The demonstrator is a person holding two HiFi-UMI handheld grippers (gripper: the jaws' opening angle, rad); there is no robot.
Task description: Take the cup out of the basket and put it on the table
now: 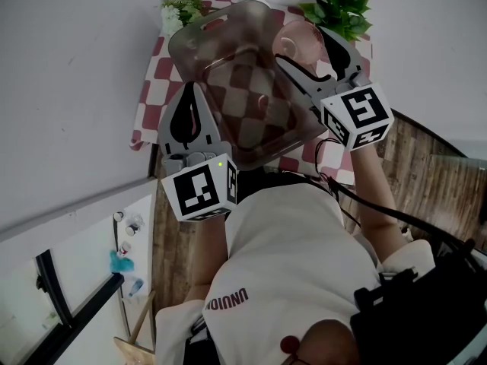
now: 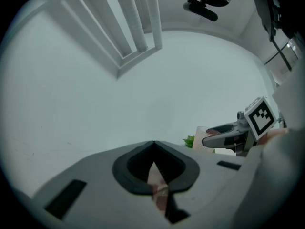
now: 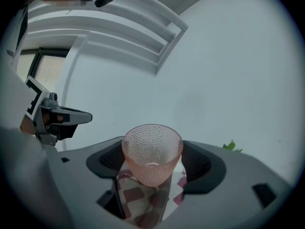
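Currently the lift-out step looks complete and the transfer to the table [image 1: 149, 90] is in hand.

**Right gripper** [image 3: 153, 168]
- Jaws stand part open and are clamped on the sides of the pink dimpled cup [image 3: 152, 151].
- The cup sits upright between the jaws, mouth toward the camera, with its rim above the pads.
- In the head view it lies at the basket's far right corner. Whether it is fully clear of the rim cannot be told.

**Left gripper** [image 2: 155, 175]
- Jaws are closed to a narrow slit on a thin clear sheet, judged to be the wall of the basket [image 1: 221, 17].
- The basket is held raised and tilted over the table.

**Next move (judgement)**
- Carry the cup sideways, away from the basket wall.
- Lower it onto a bare patch of the checked top, keeping it upright.
- Part the jaws only when the base is seated.

**Edges and room**
- Beyond the right jaws only the plain wall [image 3: 228, 70] shows, so room ahead is free.
- Below the jaws, a clear surface showing the check pattern lies close under the cup.
- A green plant [image 1: 335, 2] stands just past the right fingertips, and a second plant [image 1: 183, 6] stands beyond the left gripper. Both limit a far placement.
- The raised basket covers most of the table, so open landing space is small until it is moved aside.
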